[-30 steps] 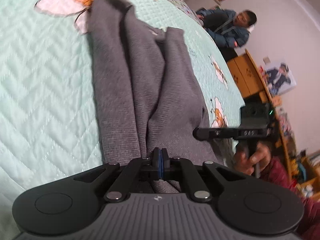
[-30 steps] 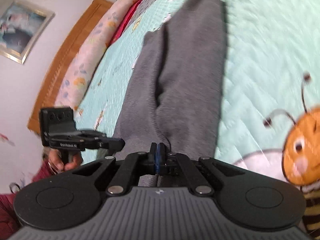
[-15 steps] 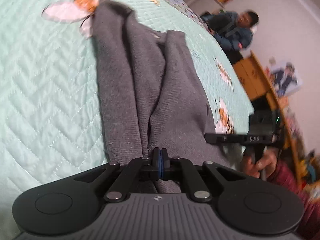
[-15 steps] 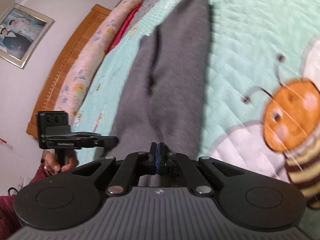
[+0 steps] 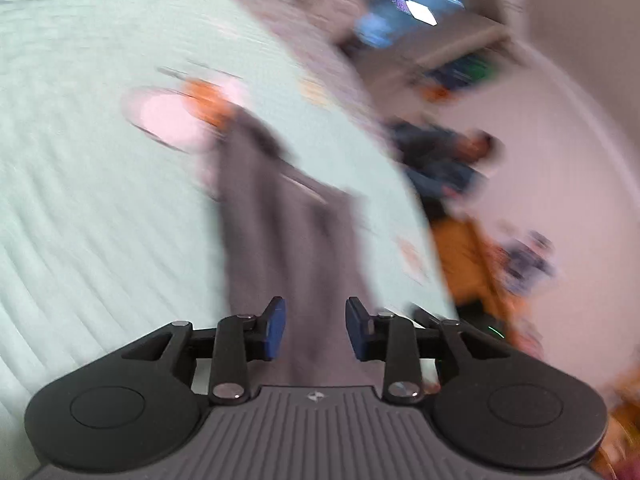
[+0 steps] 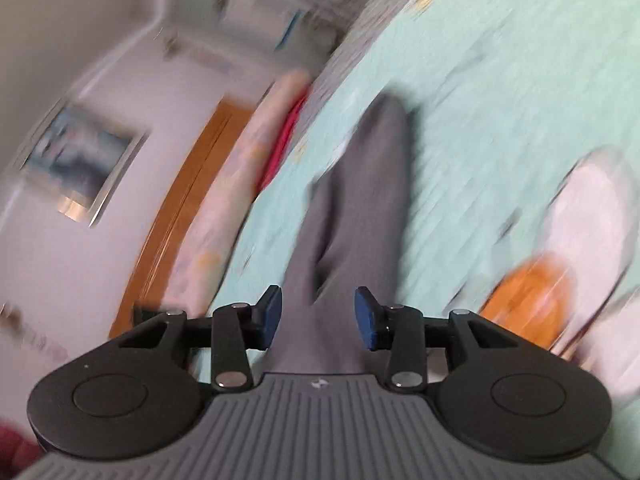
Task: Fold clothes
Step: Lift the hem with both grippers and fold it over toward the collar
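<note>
**Both hand-held grippers stand apart over a long grey garment on the bed**

Left wrist view: the left hand-held gripper (image 5: 314,330) has its blue pads (image 5: 274,328) spread wide, with nothing between them but the cloth seen beyond. The grey garment (image 5: 280,232) runs away from the gripper in a narrow strip along the mint quilted bed cover (image 5: 92,200), its far end beside a printed bee (image 5: 188,114). A darker crease down its length suggests one layer lies over another, which would fit a lengthwise fold, though the picture is heavily smeared and the layers cannot be counted. The jaws being apart, I judge nothing is held here; the garment rests on the bed by its own weight. A seated person (image 5: 444,160) is blurred at the far side of the bed.

Right wrist view: the right hand-held gripper (image 6: 318,318) is likewise spread, its pads (image 6: 366,318) clear of the cloth on either side. The same grey garment (image 6: 352,208) lies lengthwise ahead, narrow, with a dark seam or overlap along its middle. Pillows (image 6: 240,184) and a wooden headboard (image 6: 180,208) sit to the left, another bee print (image 6: 532,296) to the right. Whether this gripper's fingertips touch the fabric cannot be told. The near end lying at both grippers would suit a crosswise fold, but equally a garment just laid down.
</note>
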A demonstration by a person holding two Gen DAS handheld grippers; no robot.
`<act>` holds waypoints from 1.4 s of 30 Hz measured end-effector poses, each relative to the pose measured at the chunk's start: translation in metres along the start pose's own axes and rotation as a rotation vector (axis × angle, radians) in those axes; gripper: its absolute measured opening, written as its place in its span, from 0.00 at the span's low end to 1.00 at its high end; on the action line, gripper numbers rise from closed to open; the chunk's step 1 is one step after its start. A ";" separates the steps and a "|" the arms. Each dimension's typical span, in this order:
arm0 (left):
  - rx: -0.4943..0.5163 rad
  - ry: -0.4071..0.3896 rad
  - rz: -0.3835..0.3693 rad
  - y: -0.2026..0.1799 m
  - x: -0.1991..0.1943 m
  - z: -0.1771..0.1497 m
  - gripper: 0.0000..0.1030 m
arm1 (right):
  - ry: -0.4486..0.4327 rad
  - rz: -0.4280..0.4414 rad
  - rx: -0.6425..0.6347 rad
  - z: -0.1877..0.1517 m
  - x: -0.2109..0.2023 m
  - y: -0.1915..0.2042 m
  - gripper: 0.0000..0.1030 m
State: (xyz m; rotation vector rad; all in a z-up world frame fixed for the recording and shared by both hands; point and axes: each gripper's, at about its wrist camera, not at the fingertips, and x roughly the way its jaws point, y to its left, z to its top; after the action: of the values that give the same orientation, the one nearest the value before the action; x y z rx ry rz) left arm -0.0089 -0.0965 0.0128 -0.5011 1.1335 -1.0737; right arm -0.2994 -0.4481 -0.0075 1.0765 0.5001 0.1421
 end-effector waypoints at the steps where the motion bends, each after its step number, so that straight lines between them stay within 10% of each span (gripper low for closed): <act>1: -0.037 -0.011 0.018 0.010 0.009 0.011 0.34 | -0.014 -0.034 0.012 0.009 0.006 -0.008 0.40; 13: -0.131 0.008 -0.052 0.047 0.086 0.094 0.34 | 0.050 -0.003 0.058 0.085 0.125 -0.017 0.40; 20: 0.029 -0.022 0.061 0.009 0.098 0.100 0.09 | 0.055 -0.141 -0.088 0.085 0.135 0.011 0.16; 27: 0.143 -0.088 -0.028 -0.056 0.051 0.096 0.09 | -0.036 -0.069 -0.203 0.073 0.092 0.066 0.13; 35: 0.326 -0.137 -0.166 -0.122 -0.057 0.031 0.10 | -0.052 0.020 -0.405 0.004 0.006 0.147 0.13; 42: 0.480 -0.043 -0.156 -0.112 -0.124 -0.091 0.19 | -0.009 0.001 -0.600 -0.106 -0.059 0.187 0.13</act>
State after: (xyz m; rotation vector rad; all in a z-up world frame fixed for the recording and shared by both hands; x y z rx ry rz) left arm -0.1429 -0.0208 0.1244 -0.2313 0.7699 -1.4133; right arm -0.3759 -0.2936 0.1336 0.4904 0.4100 0.2687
